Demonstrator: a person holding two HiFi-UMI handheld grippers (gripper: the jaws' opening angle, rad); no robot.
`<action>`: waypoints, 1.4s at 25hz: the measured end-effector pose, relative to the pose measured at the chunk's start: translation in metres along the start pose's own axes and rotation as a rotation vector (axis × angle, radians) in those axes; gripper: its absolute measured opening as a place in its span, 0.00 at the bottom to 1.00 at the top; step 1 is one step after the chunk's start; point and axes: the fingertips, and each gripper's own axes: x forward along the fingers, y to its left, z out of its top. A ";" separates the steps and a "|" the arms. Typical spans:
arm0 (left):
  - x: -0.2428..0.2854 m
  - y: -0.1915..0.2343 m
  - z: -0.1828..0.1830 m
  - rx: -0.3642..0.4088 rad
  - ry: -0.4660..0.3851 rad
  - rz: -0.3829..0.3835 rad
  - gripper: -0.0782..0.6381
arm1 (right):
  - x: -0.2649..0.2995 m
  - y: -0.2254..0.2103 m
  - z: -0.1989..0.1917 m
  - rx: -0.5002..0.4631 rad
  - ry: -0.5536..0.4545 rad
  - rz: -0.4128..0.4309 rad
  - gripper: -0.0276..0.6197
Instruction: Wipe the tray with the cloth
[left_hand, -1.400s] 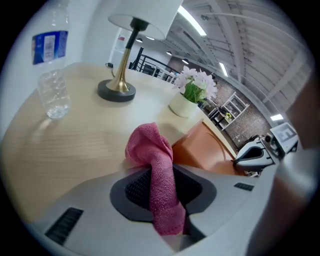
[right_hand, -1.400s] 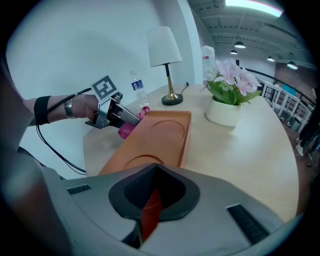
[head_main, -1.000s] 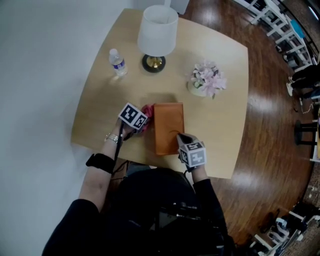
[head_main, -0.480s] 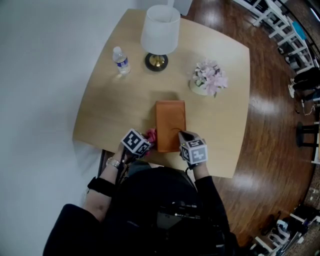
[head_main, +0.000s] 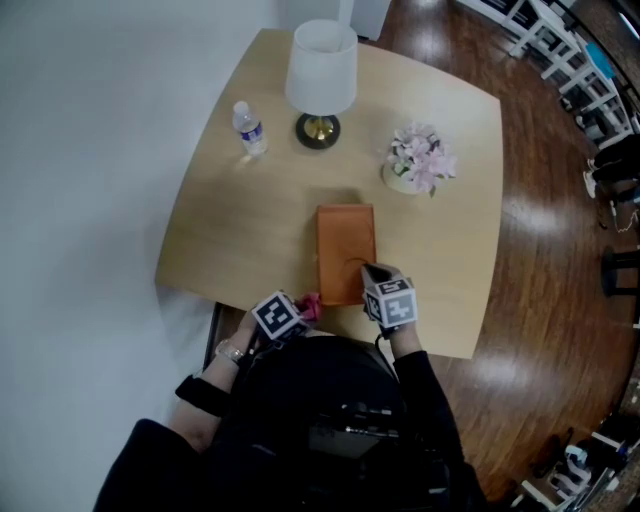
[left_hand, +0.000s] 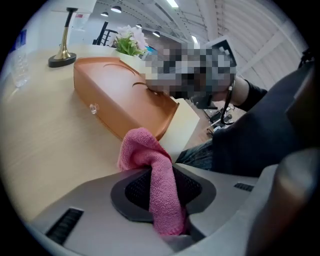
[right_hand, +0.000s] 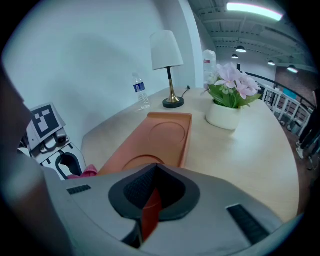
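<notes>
Cloth sits pinched in the left hand-held gripper, off the tray just ahead of it. The right hand-held gripper clamps the tray's near rim. Hard wiping could shove the tray along the surface if that clamp slips.

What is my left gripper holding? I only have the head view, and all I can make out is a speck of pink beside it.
Observer: The left gripper is shut on the pink cloth. A fold of it sticks out ahead of the jaws.
Operator: And the right one?
Observer: The right gripper is clamped on the near rim of the tray. The orange edge shows between its jaws.
Operator: Is anything lying in the tray?
Observer: Nothing that I can see. The right gripper view shows two round recesses in its floor, both bare.
</notes>
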 end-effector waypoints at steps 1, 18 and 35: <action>-0.004 -0.003 -0.001 0.002 -0.004 -0.006 0.26 | 0.001 0.000 0.000 -0.001 -0.002 0.001 0.05; -0.132 0.160 0.137 0.127 -0.142 0.402 0.26 | -0.096 0.002 -0.028 0.157 -0.092 -0.100 0.05; -0.055 0.222 0.201 0.491 0.254 0.273 0.27 | -0.032 0.032 -0.105 0.451 0.098 -0.030 0.05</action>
